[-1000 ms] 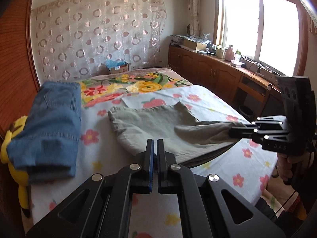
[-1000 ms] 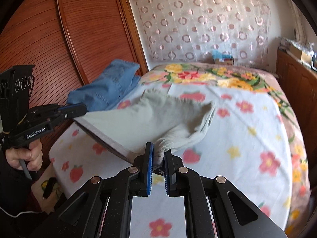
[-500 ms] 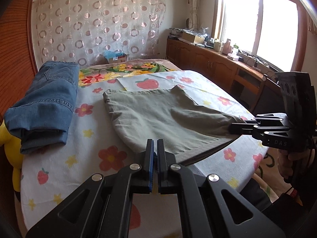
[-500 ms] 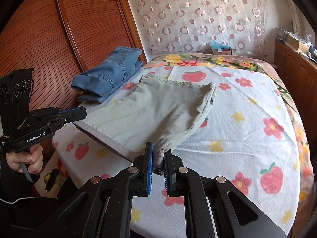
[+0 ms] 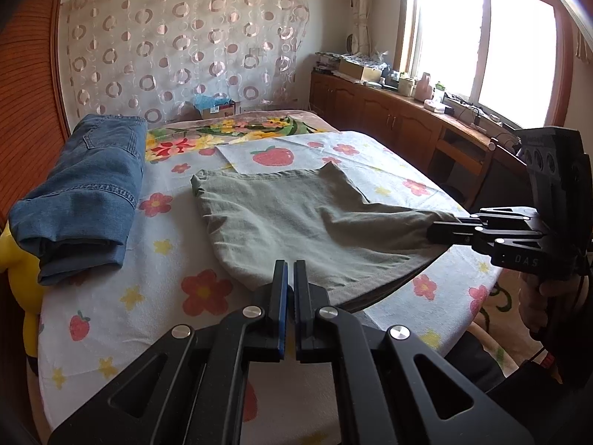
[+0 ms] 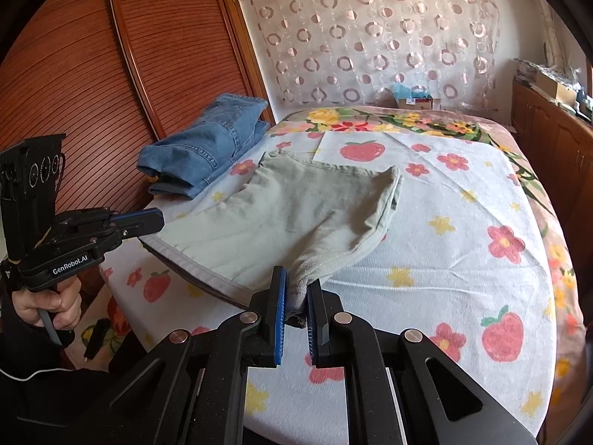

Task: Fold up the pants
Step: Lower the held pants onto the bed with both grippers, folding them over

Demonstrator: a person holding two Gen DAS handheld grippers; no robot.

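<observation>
Here, pants (image 6: 296,207) stretch between both clamped claws.

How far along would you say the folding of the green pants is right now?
Done: folded jeans lie aside. In hand: left tongs and right tongs are each shut on an end of the green pants' near edge, lifted off the bed. Left: the folds themselves.

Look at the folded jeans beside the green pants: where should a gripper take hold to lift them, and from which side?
Grip the jeans at the thick rolled fold on their near end, coming in from the bed's near edge. There the layers stack into one bundle that faces the person, so one pinch likely catches them all; the far end lies flatter and looser.
</observation>
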